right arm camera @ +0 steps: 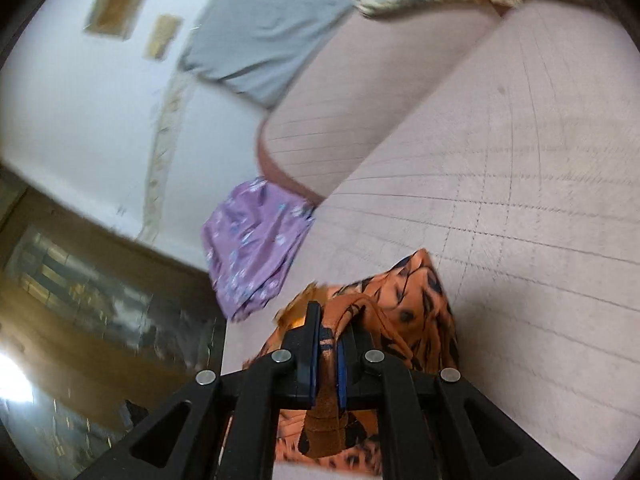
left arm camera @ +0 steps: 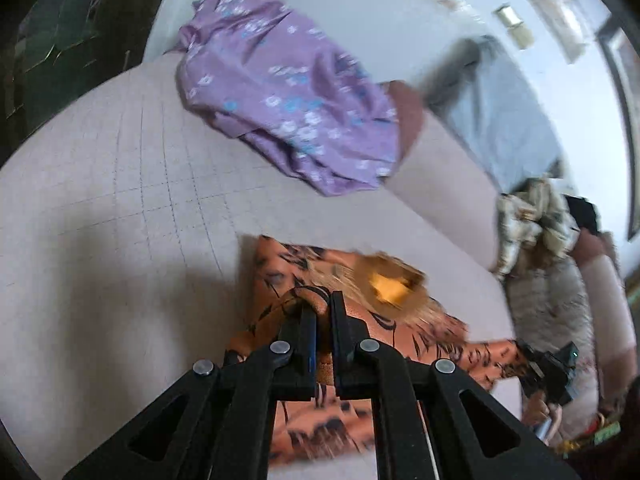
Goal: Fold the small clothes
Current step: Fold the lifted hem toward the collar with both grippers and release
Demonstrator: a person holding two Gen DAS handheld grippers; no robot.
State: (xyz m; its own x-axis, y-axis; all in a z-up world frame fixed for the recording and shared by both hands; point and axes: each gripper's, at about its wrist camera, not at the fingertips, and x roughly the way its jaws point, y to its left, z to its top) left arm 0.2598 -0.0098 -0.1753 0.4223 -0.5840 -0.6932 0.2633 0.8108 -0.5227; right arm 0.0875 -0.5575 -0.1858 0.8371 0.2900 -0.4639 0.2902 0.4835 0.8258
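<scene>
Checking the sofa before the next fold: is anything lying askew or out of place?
The purple floral garment lies crumpled at the sofa's edge, partly overhanging it. A grey cloth drapes the backrest.

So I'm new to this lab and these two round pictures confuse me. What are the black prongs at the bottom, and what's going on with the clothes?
No robot here: a person holds a two-finger gripper in each hand, with a fisheye camera on each looking along its fingers. One picture is from the left gripper, the other from the right gripper. Both are shut on the same orange patterned garment, pinching its fabric above a pale quilted sofa seat. A purple flowered garment lies crumpled further back by the sofa's edge, a grey cloth drapes the backrest, and a cream patterned piece sits beside it.
</scene>
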